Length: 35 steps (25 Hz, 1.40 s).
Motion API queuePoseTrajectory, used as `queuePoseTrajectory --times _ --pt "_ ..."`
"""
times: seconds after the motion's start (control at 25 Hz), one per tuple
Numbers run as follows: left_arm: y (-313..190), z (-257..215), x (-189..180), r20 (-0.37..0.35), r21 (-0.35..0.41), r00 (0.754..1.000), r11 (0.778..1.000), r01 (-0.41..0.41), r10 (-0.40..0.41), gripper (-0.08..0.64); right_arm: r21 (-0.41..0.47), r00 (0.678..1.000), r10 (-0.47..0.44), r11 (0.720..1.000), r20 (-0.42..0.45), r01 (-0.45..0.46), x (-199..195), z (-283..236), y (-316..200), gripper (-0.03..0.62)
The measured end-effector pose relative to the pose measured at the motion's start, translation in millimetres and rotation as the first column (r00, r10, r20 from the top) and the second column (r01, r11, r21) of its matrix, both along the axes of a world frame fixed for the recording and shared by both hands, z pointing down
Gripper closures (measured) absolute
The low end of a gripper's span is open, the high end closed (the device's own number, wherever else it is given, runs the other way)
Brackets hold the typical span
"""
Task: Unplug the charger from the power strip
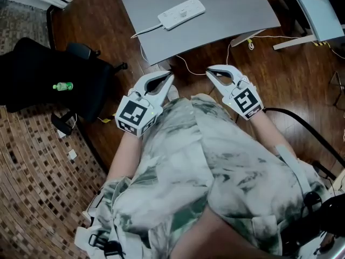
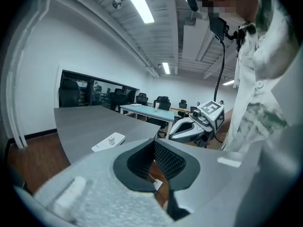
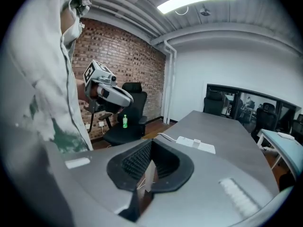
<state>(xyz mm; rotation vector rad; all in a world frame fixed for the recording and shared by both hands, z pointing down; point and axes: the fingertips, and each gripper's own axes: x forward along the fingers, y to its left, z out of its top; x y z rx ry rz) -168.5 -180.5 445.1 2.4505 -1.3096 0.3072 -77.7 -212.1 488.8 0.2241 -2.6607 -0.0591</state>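
Pale shirt cloth with green marbling (image 1: pixel 215 188) fills the lower head view, and both forearms reach out of it over the dark wooden floor (image 1: pixel 302 85). The left gripper (image 1: pixel 169 77) and the right gripper (image 1: pixel 210 73) hang side by side, short of the near edge of the grey worktop (image 1: pixel 232 20), their tips angled in toward each other. Each gripper's own view shows its jaws clenched pad to pad with nothing caught between them, so both are empty. The white power strip (image 1: pixel 181 13) lies on the worktop well ahead of the tips, roughly over the gap between the two grippers. Its long axis runs slantwise across the line of reach, low at the left and high at the right. A white cable (image 1: pixel 146 32) leaves its left end, runs to the worktop edge and drops to the floor. The charger (image 2: pixel 112 139) is a small white block standing up near the middle of the strip. Because the grippers toe inward, the strip sits left of the jaws in the left gripper view and right of them in the right gripper view. Neither hand looks clearly nearer. Either could likely reach it, and both must first cross the edge and open. A black office chair (image 1: pixel 48 74) with a green bottle (image 1: pixel 63 86) stands off to the left.
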Motion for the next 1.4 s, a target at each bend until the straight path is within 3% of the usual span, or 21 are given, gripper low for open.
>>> queuePoseTrajectory --times 0.2,0.44,0.56,1.0,1.4 --pt "-36.1 19.3 -15.5 0.028 -0.021 0.998 0.998 -0.062 0.063 0.557 0.004 0.998 0.055 0.998 -0.022 -0.055 -20.5 21.1 -42.3 0.586" --pt "-60.9 37.4 -35.2 0.034 -0.058 0.998 0.997 -0.044 0.046 0.555 -0.014 0.995 0.091 0.996 -0.045 -0.091 -43.3 33.0 -72.7 0.586" --pt "-93.6 50.3 -35.2 0.053 -0.089 0.998 0.996 -0.031 0.035 0.508 -0.034 0.992 0.107 0.993 -0.061 -0.109 -48.4 38.9 -110.9 0.584" --pt "-207.0 113.1 -32.5 0.166 -0.233 0.986 0.971 0.054 -0.015 0.436 -0.04 0.974 -0.088 0.996 -0.21 0.082 -73.4 115.4 -228.6 0.586" --pt "-262.9 181.6 -39.5 0.348 -0.321 0.936 0.944 0.07 0.049 0.43 -0.06 0.893 -0.291 0.956 -0.345 0.288 -112.8 180.4 -250.6 0.586"
